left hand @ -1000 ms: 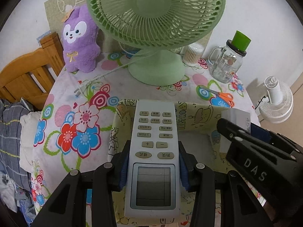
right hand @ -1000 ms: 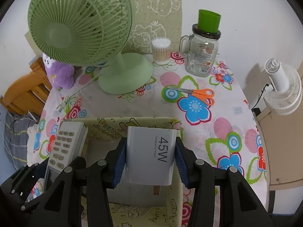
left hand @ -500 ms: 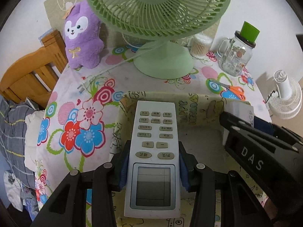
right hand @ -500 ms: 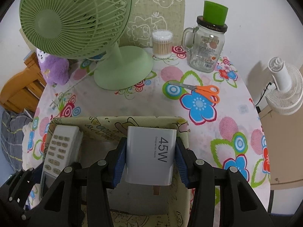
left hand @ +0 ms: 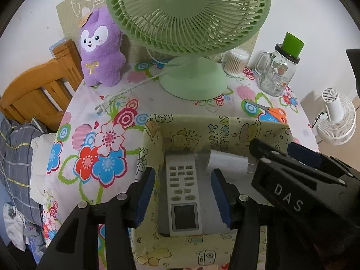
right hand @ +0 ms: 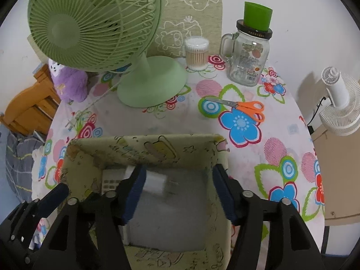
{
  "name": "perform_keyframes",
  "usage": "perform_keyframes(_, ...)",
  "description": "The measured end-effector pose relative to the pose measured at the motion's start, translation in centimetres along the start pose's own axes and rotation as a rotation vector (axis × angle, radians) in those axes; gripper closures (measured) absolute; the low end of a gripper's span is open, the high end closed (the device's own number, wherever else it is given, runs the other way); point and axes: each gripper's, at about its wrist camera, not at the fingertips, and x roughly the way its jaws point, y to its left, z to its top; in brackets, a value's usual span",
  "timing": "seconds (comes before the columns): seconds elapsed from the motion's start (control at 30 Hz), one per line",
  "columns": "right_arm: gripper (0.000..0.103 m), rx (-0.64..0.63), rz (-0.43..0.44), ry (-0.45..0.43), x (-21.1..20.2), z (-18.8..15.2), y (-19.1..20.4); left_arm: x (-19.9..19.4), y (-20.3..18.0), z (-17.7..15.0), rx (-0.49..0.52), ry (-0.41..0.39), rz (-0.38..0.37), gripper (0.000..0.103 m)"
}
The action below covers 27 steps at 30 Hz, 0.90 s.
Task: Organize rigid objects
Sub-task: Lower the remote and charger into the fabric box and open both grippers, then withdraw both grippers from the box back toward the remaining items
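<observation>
A white remote control (left hand: pixel 183 191) lies face up on the floor of a yellow-green cartoon-print box (left hand: pixel 216 130), with a white charger (left hand: pixel 227 163) beside its far end. My left gripper (left hand: pixel 183 194) hovers above the remote with its jaws opening, and the pads do not touch it. The right gripper (right hand: pixel 178 191) hangs over the same box (right hand: pixel 144 148), also opening, with nothing pressed between its pads. Below it the charger (right hand: pixel 157 181) looks blurred, and a corner of the remote (right hand: pixel 111 181) shows at the left. The two grippers are side by side over the box.
On the flowered tablecloth behind the box stand a green desk fan (left hand: pixel 191 18), a purple plush toy (left hand: pixel 101 49), a cotton-swab tub (right hand: pixel 196 52) and a glass jar mug with a green lid (right hand: pixel 249 54). Orange-handled scissors (right hand: pixel 245 108) lie at the right. A wooden chair (left hand: pixel 38 87) stands to the left.
Both grippers have opened. The remote has left the left jaws and the charger the right jaws, and both now sit down in the box.
</observation>
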Motion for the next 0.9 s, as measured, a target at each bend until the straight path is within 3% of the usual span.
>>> perform_keyframes(0.13, 0.029, -0.014, -0.001, -0.011, -0.9, -0.4, 0.3, -0.9, 0.2, -0.2, -0.002, -0.015, 0.006, 0.036)
perform_keyframes(0.27, 0.022, -0.002, -0.013, -0.036, -2.2, -0.8, 0.0, -1.9, 0.2, -0.4, 0.004, -0.022, 0.004, 0.033)
perform_keyframes(0.63, 0.018, 0.010, 0.006, -0.068, -5.6, -2.1, -1.0, -5.0, -0.8, -1.7, 0.021, -0.050, -0.016, 0.023)
perform_keyframes(0.9, 0.016, 0.018, 0.023, -0.084, -8.3, -3.5, -1.3, -7.2, -1.1, -2.7, 0.022, -0.058, -0.026, 0.021)
